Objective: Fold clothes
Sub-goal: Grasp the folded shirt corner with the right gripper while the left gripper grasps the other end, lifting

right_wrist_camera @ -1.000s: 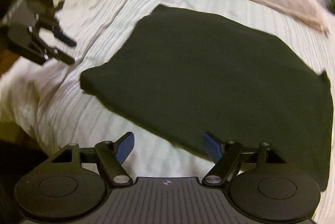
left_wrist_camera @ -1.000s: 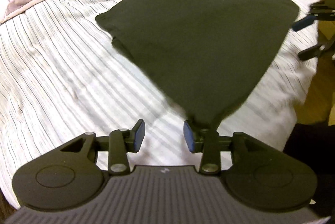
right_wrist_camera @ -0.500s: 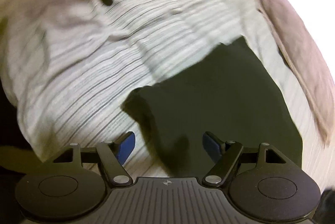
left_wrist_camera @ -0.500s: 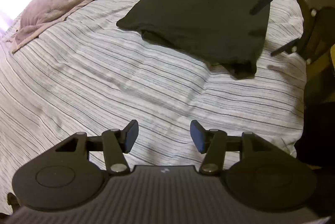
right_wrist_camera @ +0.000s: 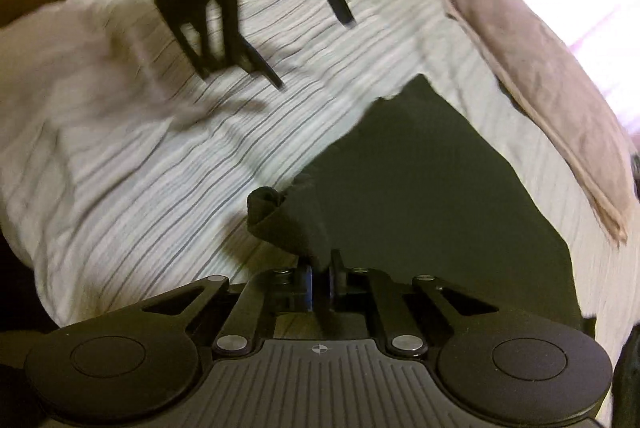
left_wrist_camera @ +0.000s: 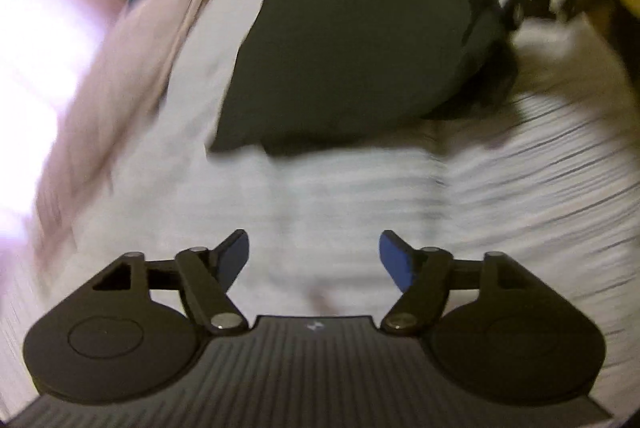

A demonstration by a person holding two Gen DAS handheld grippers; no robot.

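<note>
Lying on the striped bed sheet (right_wrist_camera: 168, 168): dark garment (right_wrist_camera: 432, 188), plain, near-black, no visible print, already folded into a rough multi-layer slab. Near corner bunching into a small rolled lump, lifting off the sheet. Right tongs (right_wrist_camera: 320, 286) pressing together, pinching that corner between blue pads. Left tongs (left_wrist_camera: 314, 260) hanging spread wide over bare sheet, gripping nothing, well apart from the garment. Also showing in the left view: garment (left_wrist_camera: 352, 40) lying flat further up the bed, edges smeared by motion blur. Sitting beyond the garment: pinkish quilt (right_wrist_camera: 536, 68).
</note>
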